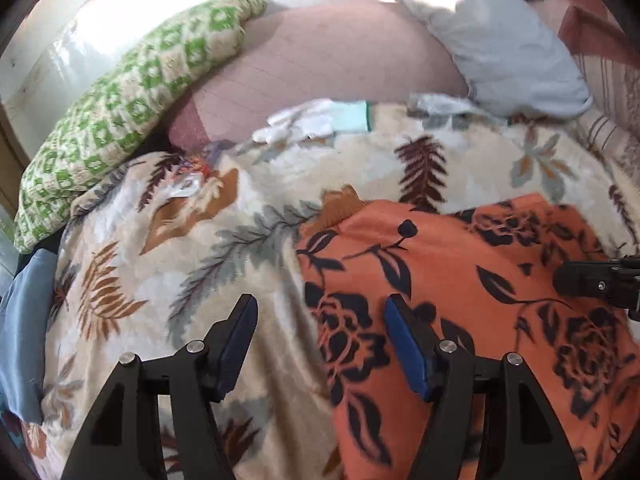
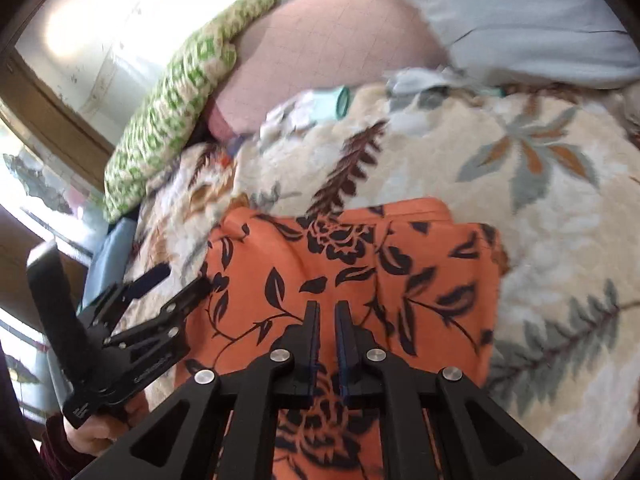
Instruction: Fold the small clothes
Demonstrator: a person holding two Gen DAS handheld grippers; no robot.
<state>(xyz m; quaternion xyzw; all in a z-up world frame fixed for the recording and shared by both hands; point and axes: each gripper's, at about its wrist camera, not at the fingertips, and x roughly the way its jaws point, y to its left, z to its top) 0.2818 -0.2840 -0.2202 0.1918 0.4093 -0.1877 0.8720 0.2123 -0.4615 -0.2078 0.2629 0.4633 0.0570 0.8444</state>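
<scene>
- An orange garment (image 1: 460,300) printed with black roses lies spread on a cream leaf-patterned blanket (image 1: 208,240) covering the bed.
- The left gripper (image 1: 320,312) hovers at the garment's left edge, its 2 blue-padded fingers (image 1: 404,344) spread wide and holding nothing.
- The right gripper (image 2: 327,312) sits above the middle of the garment, its fingers drawn nearly together with a narrow gap and no fabric visibly between them.
- A green-and-cream knitted pillow (image 1: 120,108), a pink cushion (image 1: 340,64) and a pale grey pillow (image 1: 512,48) lie beyond the blanket.
</scene>
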